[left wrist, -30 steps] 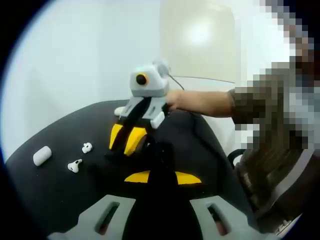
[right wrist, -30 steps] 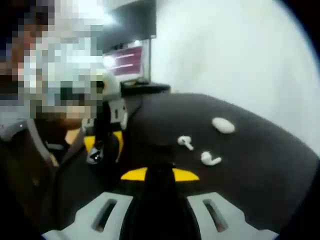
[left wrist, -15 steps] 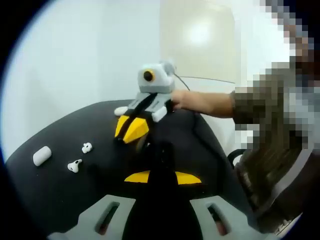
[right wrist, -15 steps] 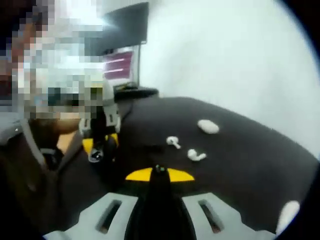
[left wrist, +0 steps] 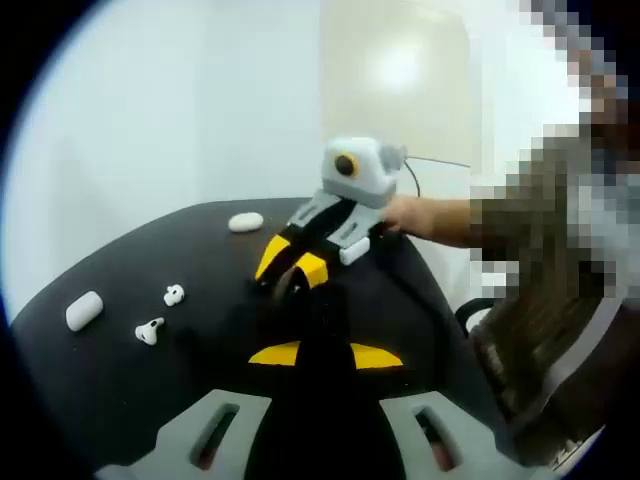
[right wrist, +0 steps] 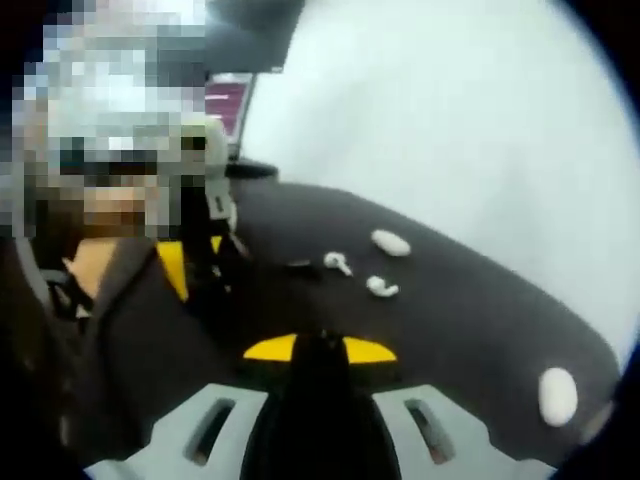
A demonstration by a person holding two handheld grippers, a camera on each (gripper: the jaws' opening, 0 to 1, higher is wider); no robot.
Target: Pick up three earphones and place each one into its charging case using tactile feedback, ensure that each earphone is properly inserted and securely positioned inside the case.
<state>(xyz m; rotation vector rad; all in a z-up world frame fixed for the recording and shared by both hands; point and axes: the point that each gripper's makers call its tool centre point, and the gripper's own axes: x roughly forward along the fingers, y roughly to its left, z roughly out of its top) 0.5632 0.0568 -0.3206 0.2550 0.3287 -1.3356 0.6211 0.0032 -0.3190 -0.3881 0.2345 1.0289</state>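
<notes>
1. Nearest in the left gripper view, the left hand-held gripper (left wrist: pixel 325 352) has its yellow-tipped jaws drawn together with nothing visible between them. It sits low over the dark tabletop (left wrist: pixel 120 385), which suggests it is parked there and not mid-grasp.

2. In the right gripper view, the right hand-held gripper (right wrist: pixel 320 347) is likewise narrow, its jaws meeting at the yellow tips. I can make out no earphone in them, though the picture is blurred. In the left gripper view it comes in from the right, tipped down toward the tabletop, held in a person's hand (left wrist: pixel 410 215).

3. Farther out on the left of the left gripper view, two loose white earphones lie close together but apart: the nearer earphone (left wrist: pixel 150 331) and the farther earphone (left wrist: pixel 174 295). They look untouched and open to a grasp from above.

4. Left of them lies a closed white case (left wrist: pixel 84 311), well apart from both grippers. My guess is it needs opening before any earphone can go in.

5. Farthest on the tabletop sits a second white case (left wrist: pixel 245 222), beyond the right gripper's tips. Set apart like this, each case likely belongs to its own earphone.

6. A third earphone cannot be made out.
</notes>
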